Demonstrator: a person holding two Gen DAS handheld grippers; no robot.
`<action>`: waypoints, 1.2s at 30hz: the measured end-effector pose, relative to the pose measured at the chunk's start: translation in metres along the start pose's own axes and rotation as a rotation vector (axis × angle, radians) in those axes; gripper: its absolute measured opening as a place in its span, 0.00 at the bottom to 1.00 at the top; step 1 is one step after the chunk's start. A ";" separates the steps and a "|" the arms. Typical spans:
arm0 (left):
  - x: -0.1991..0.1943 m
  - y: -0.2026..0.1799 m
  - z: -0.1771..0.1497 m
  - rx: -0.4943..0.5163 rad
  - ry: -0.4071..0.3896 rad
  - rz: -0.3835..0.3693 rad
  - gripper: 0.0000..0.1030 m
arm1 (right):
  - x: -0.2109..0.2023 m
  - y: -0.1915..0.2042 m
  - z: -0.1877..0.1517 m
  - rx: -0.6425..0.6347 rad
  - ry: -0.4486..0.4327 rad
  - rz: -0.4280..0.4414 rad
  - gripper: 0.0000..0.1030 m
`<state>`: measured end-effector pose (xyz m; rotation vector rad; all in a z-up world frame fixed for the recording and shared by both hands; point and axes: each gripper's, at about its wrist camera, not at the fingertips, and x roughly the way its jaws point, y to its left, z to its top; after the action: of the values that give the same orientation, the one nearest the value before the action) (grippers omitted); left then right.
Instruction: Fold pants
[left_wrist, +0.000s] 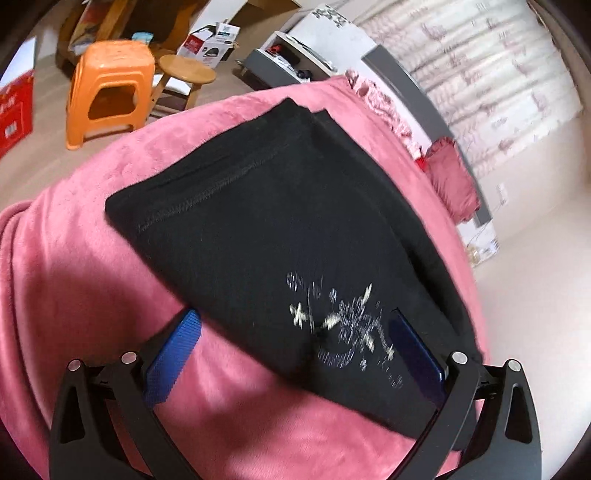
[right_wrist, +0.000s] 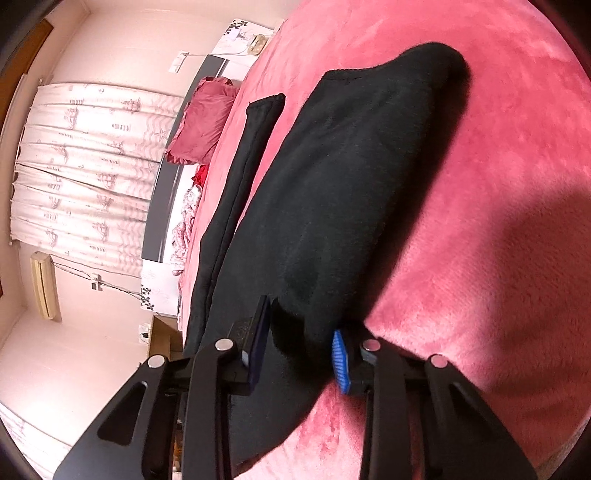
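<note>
Black pants (left_wrist: 266, 221) with a white embroidered pattern lie folded on a pink plush blanket (left_wrist: 74, 280). My left gripper (left_wrist: 295, 332) is wide open; the near corner of the pants lies between its blue pads (left_wrist: 177, 354), untouched by them. In the right wrist view my right gripper (right_wrist: 301, 332) is partly closed on a raised fold of the black pants (right_wrist: 343, 177). The fabric bulges up between its blue pads (right_wrist: 340, 360). A narrower strip of the pants (right_wrist: 240, 162) lies flat to the left.
An orange plastic stool (left_wrist: 107, 88) and a round wooden stool (left_wrist: 186, 70) stand on the floor beyond the bed. A red pillow (right_wrist: 203, 118) lies at the bed's far side by a grey headboard (right_wrist: 173, 184). Patterned curtains (right_wrist: 81, 166) hang behind.
</note>
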<state>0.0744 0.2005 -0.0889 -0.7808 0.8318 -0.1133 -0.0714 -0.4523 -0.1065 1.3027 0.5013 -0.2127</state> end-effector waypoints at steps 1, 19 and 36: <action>0.000 0.003 0.003 -0.017 -0.006 -0.016 0.95 | 0.002 0.001 0.001 -0.004 -0.002 -0.002 0.29; -0.014 -0.002 0.024 0.022 0.040 0.064 0.05 | 0.003 0.012 0.001 -0.078 -0.033 -0.091 0.17; -0.098 -0.011 -0.014 0.210 0.238 0.075 0.05 | -0.078 0.044 0.025 -0.274 -0.065 -0.112 0.07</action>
<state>0.0000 0.2223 -0.0267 -0.5437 1.0550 -0.2265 -0.1149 -0.4748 -0.0279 0.9991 0.5293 -0.2689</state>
